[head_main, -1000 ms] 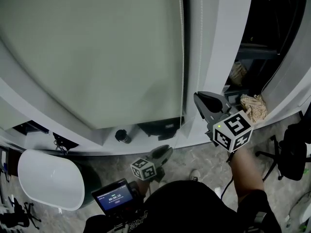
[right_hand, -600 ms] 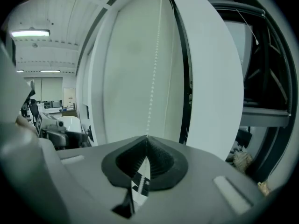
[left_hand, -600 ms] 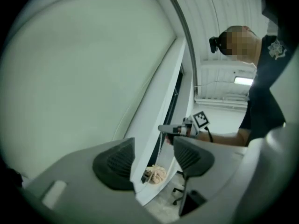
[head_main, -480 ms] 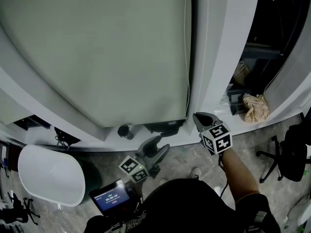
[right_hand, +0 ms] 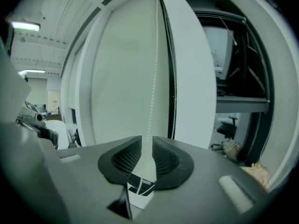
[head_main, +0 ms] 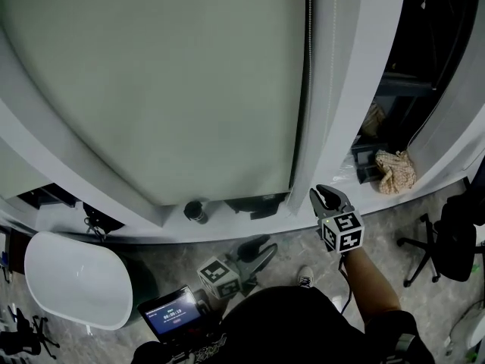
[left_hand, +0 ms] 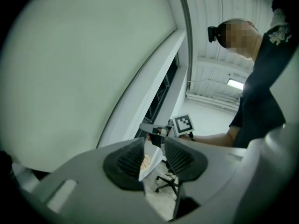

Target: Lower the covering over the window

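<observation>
A pale grey-green roller blind [head_main: 151,82] hangs over the window, its lower edge just above the sill. Its bead chain [head_main: 307,89] runs down the blind's right side. My right gripper [head_main: 324,196] is low beside the sill. In the right gripper view the chain [right_hand: 153,78] drops into the gap of that gripper [right_hand: 147,143]. Its jaws have just been opening and the pads stand clear of the chain. My left gripper [head_main: 265,246] hovers below the sill, left of the right one. Its jaws [left_hand: 153,143] have just been closing, still apart with nothing between them.
A white pillar [head_main: 341,89] stands right of the blind. A dark cup [head_main: 195,211] sits on the sill. A white oval tub [head_main: 72,279] is at the lower left, and a crumpled cloth [head_main: 395,171] and an office chair [head_main: 447,241] at the right.
My right gripper has come down along the chain to sill level and its jaws have parted. My left gripper has risen a little, and its jaws opened wide, then narrowed.
</observation>
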Action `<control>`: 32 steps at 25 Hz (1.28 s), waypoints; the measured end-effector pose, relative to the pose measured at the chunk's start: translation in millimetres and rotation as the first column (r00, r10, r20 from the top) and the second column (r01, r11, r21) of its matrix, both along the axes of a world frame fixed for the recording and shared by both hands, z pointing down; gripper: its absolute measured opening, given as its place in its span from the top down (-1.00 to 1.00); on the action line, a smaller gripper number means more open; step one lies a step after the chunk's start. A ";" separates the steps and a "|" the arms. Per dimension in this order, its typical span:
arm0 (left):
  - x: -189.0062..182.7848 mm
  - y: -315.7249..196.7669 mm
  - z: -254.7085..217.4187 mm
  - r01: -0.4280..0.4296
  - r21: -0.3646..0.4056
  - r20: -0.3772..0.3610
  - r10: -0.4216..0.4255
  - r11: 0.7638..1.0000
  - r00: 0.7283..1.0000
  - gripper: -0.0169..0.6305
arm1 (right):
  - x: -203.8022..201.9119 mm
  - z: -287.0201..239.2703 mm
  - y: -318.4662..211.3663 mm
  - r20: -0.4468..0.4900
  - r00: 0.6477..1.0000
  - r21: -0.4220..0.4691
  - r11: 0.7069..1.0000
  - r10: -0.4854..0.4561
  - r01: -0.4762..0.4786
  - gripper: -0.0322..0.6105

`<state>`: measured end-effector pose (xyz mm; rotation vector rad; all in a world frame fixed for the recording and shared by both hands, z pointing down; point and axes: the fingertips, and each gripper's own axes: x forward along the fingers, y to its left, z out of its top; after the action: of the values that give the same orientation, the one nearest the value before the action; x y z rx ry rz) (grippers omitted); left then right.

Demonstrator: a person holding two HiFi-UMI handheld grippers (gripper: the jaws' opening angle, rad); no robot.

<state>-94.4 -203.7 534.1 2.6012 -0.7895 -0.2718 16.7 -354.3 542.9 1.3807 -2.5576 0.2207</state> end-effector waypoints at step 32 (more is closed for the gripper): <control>146.9 298.5 -3.2 -0.245 -0.113 -0.011 0.246 0.963 0.969 0.96 | -10.1 -5.2 390.1 0.632 0.714 -0.167 0.846 -0.303 0.506 0.88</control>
<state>52.6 94.8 530.9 2.5580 -0.4609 -0.1448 6.6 35.8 537.7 0.6350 -3.0266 1.0928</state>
